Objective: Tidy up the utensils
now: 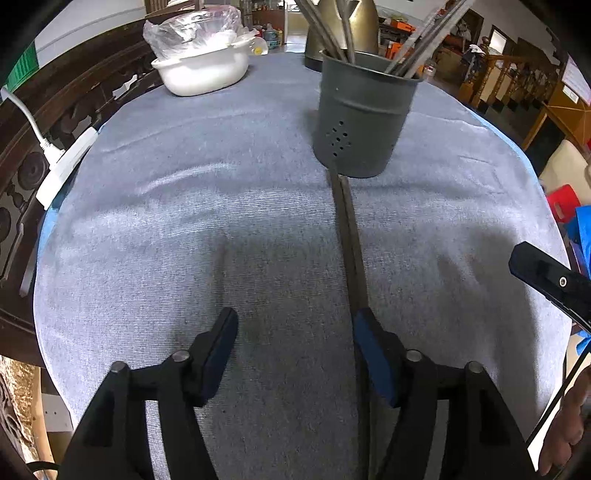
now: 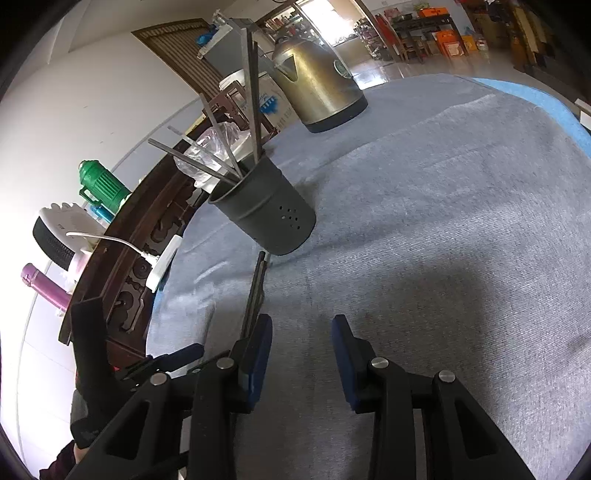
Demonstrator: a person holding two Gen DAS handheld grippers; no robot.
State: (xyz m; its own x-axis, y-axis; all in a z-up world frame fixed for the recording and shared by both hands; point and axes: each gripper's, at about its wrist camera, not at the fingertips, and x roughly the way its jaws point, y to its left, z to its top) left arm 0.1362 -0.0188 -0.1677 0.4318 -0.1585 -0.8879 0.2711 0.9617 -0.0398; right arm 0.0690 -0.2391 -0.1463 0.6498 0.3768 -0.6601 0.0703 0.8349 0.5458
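A grey metal utensil cup [image 1: 360, 118] stands on the grey tablecloth [image 1: 184, 229] and holds several long dark utensils [image 1: 332, 33]. It also shows in the right wrist view [image 2: 266, 210]. A pair of dark chopsticks [image 1: 347, 240] lies flat on the cloth, tips at the cup's base, running back under my left gripper's right finger. My left gripper [image 1: 295, 332] is open and empty above the cloth. My right gripper [image 2: 301, 332] is open and empty; the chopsticks [image 2: 255, 291] lie just beside its left finger. The right gripper's edge shows in the left wrist view [image 1: 546, 277].
A white bowl with plastic bags [image 1: 203, 62] sits at the far left of the table. A brass kettle [image 2: 314, 81] stands behind the cup. A white power strip [image 1: 62, 166] lies on the table's left edge by dark carved wood [image 1: 74, 99].
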